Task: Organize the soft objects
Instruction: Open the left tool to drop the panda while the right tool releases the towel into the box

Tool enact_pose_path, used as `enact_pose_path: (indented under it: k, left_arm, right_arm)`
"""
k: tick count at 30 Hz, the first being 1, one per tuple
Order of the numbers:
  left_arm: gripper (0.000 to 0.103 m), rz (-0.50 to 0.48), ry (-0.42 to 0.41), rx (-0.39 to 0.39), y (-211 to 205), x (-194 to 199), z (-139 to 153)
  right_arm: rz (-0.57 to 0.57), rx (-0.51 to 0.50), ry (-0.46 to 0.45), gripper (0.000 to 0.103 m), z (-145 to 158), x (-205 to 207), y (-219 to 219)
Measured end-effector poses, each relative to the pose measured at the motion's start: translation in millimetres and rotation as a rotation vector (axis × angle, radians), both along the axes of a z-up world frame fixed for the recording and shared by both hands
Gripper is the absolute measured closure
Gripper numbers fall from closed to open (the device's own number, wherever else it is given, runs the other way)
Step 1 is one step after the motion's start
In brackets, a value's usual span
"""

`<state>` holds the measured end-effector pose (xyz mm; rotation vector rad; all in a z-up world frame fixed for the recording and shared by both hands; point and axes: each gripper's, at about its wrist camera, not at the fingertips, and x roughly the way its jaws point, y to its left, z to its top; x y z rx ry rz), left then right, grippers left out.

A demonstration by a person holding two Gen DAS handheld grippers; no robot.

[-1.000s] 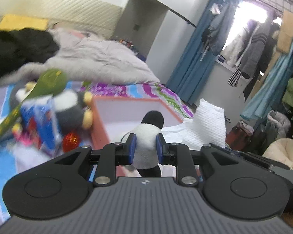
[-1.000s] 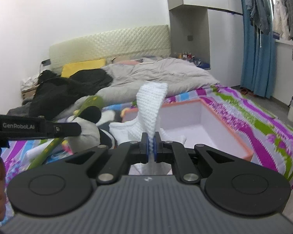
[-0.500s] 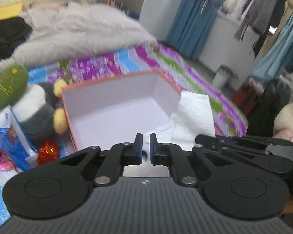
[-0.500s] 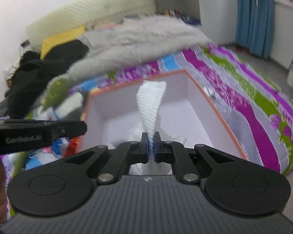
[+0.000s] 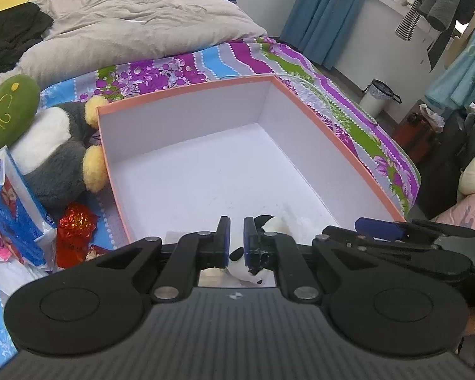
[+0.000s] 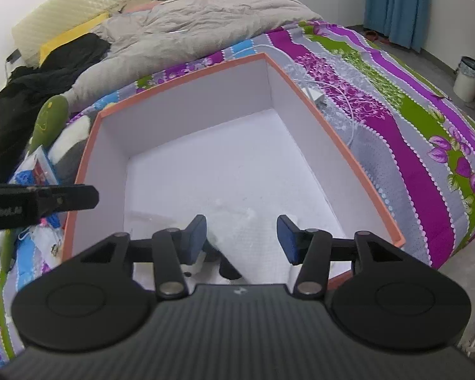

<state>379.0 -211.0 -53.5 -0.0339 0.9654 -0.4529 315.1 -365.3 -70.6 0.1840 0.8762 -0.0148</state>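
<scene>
The left gripper [image 5: 236, 243] hangs over the near edge of the box [image 5: 332, 133], jaws narrow with the panda plush [image 5: 237, 264] directly below them. Whether they pinch it is unclear. The right gripper [image 6: 241, 239] gapes wide above the white towel [image 6: 256, 247] at the near wall.

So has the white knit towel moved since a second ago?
Yes. The white towel now lies flat on the floor of the orange-rimmed box, under the open right gripper, instead of standing pinched upright.
</scene>
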Motion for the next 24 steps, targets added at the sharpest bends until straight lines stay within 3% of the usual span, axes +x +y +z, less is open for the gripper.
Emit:
enact_pose_path:
  k: [4,9,11,24]
  left_arm:
    - [0.086,0.016,-0.001,0.0,4.5,-4.7,1.1]
    - [0.065,-0.001,-0.068,0.022,11.0,-26.5,8.1]
    - [0.062,-0.002,-0.089,0.009,15.3,-37.0,11.7]
    - [0.062,0.01,-0.265,-0.044,67.2,-125.5,47.8]
  right_arm:
    - [0.005,-0.002,-0.032,0.051,2.6,-7.1,3.0]
    - [0.003,-0.005,-0.101,0.051,14.0,-28.3,7.1]
    - [0.007,0.005,-0.13,0.051,18.8,-38.7,9.9]
    - [0.06,0.024,-0.281,0.051,40.9,-109.7,44.5]
